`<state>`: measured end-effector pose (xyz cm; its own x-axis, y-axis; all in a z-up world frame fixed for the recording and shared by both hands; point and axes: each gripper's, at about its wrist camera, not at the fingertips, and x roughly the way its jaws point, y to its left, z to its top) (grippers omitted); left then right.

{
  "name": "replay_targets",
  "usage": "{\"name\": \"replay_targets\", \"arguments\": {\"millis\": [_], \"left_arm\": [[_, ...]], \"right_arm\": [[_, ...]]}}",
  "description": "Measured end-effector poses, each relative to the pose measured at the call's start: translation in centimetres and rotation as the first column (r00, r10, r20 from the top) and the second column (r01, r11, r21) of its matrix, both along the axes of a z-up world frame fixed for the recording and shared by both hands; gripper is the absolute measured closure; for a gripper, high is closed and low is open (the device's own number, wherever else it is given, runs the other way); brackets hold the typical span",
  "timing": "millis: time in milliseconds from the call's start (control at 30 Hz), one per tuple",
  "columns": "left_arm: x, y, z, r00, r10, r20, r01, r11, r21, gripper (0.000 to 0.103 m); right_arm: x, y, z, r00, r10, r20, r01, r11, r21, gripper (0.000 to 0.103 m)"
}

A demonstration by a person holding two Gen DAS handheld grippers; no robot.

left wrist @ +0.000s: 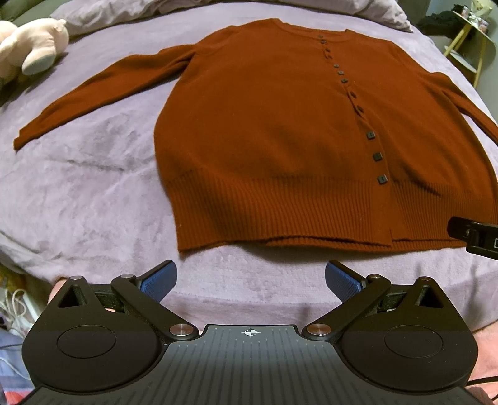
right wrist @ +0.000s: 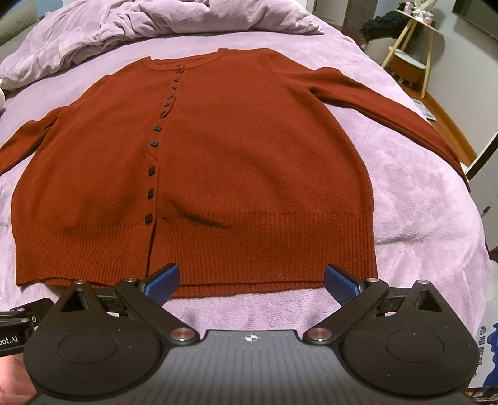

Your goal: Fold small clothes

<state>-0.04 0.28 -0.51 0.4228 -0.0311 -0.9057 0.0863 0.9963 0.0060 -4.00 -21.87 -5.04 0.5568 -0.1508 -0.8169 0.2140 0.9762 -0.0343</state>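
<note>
Lay flat and face up on the bed (left wrist: 93,193): the cardigan (left wrist: 264,124), buttoned, collar toward the far end, ribbed hem (left wrist: 280,212) along the near edge, sleeves spread out to either side. Long axis ran from hem to collar, straight ahead of both tools; button row (right wrist: 155,149) followed that same line.

Hovered just short of the hem, the left tool (left wrist: 250,277), aimed at the hem's left corner, over bare bedcover. Sat closer in, the right tool (right wrist: 252,280), fingertips over the hem's edge near the right corner; contact with the knit could not be told. Right tool judged the nearer of the two.

Stood wide apart on both tools, the blue pads (left wrist: 160,278); nothing held between them on either side.

No fold made yet, to judge by the flat spread. Likely called for next: a pinch at each hem corner, or at a sleeve, to bring cloth over the body. Soft knit, so apt to sag and drag rather than hold a crease.

Also on the bed: a plush toy (left wrist: 28,43) at the far left corner and a bunched duvet (right wrist: 155,18) at the far end, both well apart from the cardigan.
</note>
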Motion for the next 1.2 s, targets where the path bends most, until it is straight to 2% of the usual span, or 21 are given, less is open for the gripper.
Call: {"name": "replay_targets", "arguments": {"millis": [1200], "left_arm": [[-0.03,0.24,-0.08,1.0,0.009,-0.01,-0.009,1.0,-0.007,0.0]], "right_arm": [[-0.26,-0.13,-0.17,1.0,-0.001,0.003,0.001,1.0,0.0,0.004]]}}
